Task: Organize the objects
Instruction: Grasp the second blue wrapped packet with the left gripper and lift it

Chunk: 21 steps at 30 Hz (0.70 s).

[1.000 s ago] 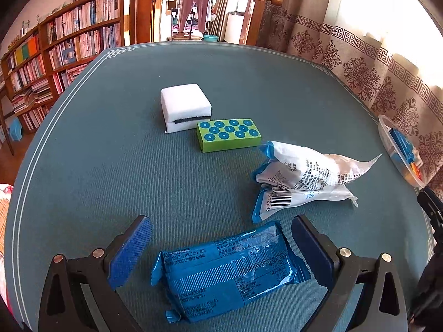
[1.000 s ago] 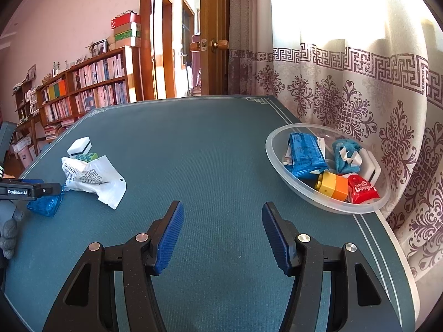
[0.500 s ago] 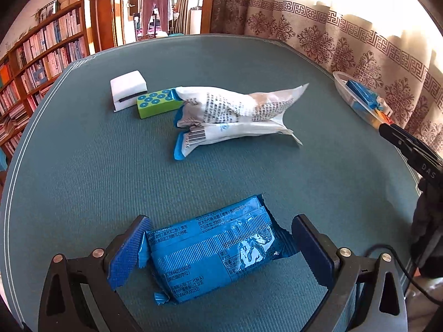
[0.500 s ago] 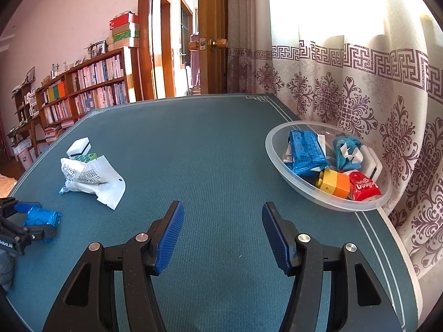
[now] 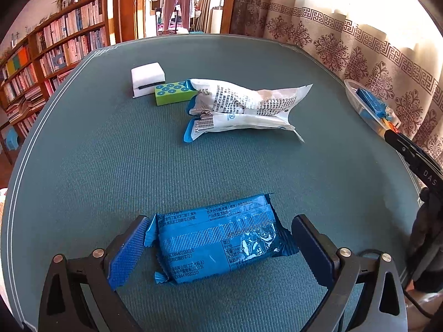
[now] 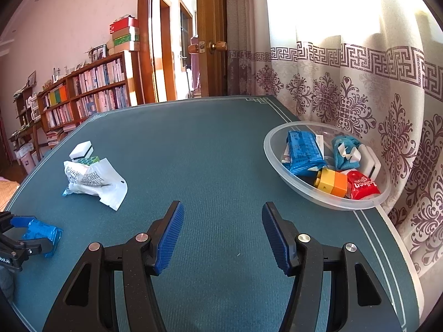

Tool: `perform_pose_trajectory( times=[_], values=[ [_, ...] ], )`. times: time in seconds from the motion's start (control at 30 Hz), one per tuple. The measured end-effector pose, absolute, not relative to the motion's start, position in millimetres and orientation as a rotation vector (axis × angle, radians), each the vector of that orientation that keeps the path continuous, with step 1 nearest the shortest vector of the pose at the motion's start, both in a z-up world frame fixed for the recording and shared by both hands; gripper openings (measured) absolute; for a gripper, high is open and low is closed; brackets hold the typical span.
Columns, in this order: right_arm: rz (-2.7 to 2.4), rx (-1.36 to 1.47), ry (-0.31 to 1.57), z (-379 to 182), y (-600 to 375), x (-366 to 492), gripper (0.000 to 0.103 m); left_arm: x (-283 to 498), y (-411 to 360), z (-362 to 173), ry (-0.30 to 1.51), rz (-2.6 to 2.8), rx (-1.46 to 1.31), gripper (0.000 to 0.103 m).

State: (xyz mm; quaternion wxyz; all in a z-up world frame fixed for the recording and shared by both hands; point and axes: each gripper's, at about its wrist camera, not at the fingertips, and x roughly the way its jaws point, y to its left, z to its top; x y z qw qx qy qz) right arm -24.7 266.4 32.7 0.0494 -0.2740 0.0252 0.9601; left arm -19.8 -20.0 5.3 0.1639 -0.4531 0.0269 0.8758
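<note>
A blue snack packet (image 5: 221, 238) lies on the green table between the fingers of my left gripper (image 5: 221, 244). The jaws are open wide; the left pad touches the packet's crimped end, the right pad is just clear of it. The packet also shows at the left of the right wrist view (image 6: 41, 235). My right gripper (image 6: 223, 238) is open and empty above the table. A clear plastic bowl (image 6: 279, 166) at the right edge holds a blue packet, a red packet, coloured blocks and other items.
A crumpled white bag (image 5: 249, 105) lies mid-table, with a green dotted block (image 5: 174, 92) and a white sponge (image 5: 148, 81) beyond it. The bowl (image 5: 360, 102) and the right gripper's arm (image 5: 412, 157) sit at the right. A curtain hangs behind the bowl.
My left gripper moved forward over the blue packet, so the packet now sits between its fingers, and the view swung right then back. The right gripper has hardly moved.
</note>
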Motion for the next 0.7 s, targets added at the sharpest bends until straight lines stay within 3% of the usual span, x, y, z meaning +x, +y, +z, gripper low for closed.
perform_pose_trajectory(
  times=[0.17, 0.3, 0.7],
  values=[
    [2.940, -0.833, 0.067, 33.6, 263.2, -23.1, 0.060, -17.6, -17.3, 3.6, 0.042, 2.537, -1.333, 0.102],
    [2.955, -0.835, 0.055, 35.3, 260.7, -24.0, 0.060, -17.0, -23.9, 5.8, -0.006, 2.554, -1.331, 0.090],
    [3.110, -0.877, -0.014, 53.7, 222.8, -39.7, 0.060, -15.0, -34.7, 10.1, 0.006, 2.597, -1.274, 0.088]
  ],
)
